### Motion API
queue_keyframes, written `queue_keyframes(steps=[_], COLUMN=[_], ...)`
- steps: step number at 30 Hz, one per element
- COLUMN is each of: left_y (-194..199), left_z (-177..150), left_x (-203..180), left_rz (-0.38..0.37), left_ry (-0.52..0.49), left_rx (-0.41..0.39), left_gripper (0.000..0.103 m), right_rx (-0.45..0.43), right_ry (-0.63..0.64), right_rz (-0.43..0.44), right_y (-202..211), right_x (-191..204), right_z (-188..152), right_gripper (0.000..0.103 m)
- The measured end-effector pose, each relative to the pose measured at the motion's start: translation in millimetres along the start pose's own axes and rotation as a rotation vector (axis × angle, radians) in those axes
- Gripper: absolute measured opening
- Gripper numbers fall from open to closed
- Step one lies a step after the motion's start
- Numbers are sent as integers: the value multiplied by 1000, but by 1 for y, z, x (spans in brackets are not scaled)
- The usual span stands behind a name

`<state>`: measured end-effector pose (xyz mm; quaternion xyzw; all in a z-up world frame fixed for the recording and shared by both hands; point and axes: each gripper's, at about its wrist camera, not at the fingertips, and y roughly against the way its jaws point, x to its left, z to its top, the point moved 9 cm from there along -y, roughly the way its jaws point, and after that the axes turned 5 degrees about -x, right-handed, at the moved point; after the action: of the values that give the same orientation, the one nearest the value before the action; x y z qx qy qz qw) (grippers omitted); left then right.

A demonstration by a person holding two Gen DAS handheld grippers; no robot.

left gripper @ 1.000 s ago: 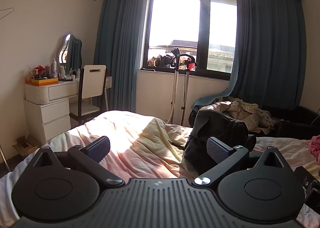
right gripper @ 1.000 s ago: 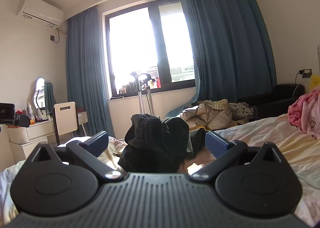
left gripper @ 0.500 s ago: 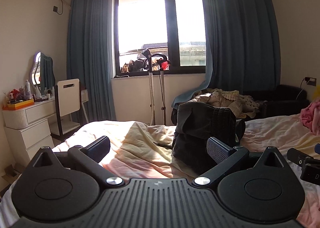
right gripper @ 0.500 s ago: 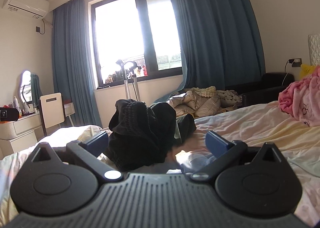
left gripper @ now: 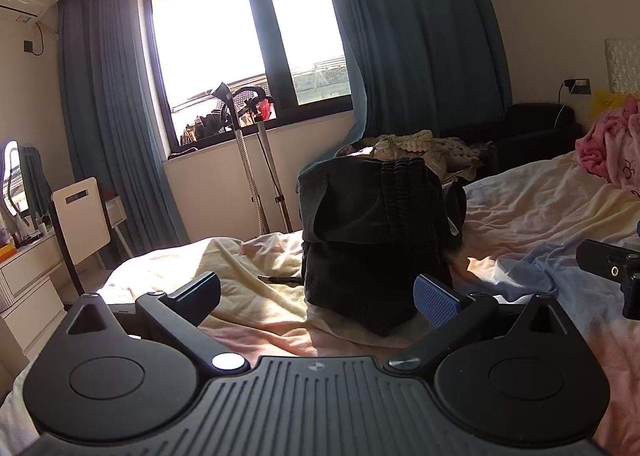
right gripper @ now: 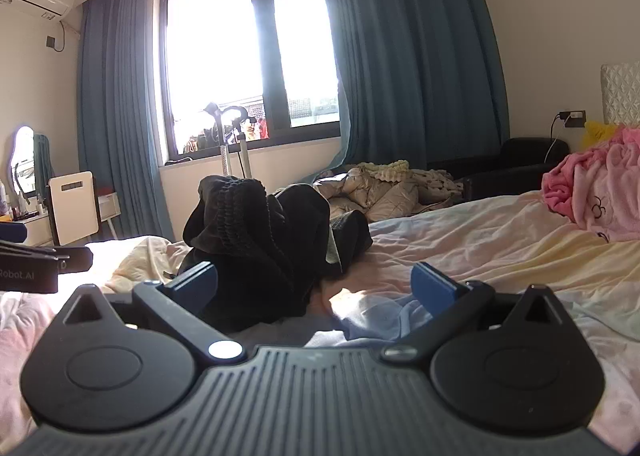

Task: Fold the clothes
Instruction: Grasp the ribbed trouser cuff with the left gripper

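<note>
Dark clothing heaped on a sunlit bed, both grippers spread wide and empty.

Left gripper (left gripper: 316, 290) hovers low over the bed (left gripper: 520, 216), fingers wide apart, gripping nothing; the black garment (left gripper: 372, 240) stands bunched just beyond them, nearer the right fingertip. Right gripper (right gripper: 314, 282) is likewise wide and empty, the same garment (right gripper: 260, 240) slumped behind its left finger and a pale blue cloth (right gripper: 376, 314) lying between the fingers. Pink clothing (right gripper: 600, 192) sits toward the bed's right edge.

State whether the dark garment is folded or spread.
Neither: the dark garment stands bunched in a heap on the bed, unheld.
</note>
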<state>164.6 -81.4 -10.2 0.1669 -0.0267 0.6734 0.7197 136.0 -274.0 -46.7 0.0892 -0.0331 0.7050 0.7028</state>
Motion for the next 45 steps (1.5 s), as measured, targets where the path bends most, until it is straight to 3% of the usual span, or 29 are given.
queue_keyframes(steps=[11,18,24,27,31,35,37,45], left_y=[-63,-95,-128,-146,-175,-190,-190,-159], left_z=[-11,-3,11,31,41,39,39,42], left_x=[-40,-78,-108,-109,-113,-107,-104,-94], left_rz=[-19,-46,-28,55,159,162,149,151], left_ry=[-112,-178,-191,-135,-172,-113,-89,-75], left_rx=[6,-46,-110,-155,-135,-65,-61,-137], left_gripper=[103,103,102,102,89,76,64,68], right_rx=[54,78,85,84,93,114,118,122], right_ry=[12,-101,-260,-294,-312,-311,-310,-317], right_rz=[-25,-84,-118,-116,-98,-82,-77,-74], right_y=[-34,-41,-41,-42,-47,-51,-52,-51], right_x=[-8,-35,-62,-66,-66,-63,-62,-61], right_z=[-31,-39,-44,-46,-50,-56,-58,-58], right_gripper=[103,103,103,103,103,103,103,103])
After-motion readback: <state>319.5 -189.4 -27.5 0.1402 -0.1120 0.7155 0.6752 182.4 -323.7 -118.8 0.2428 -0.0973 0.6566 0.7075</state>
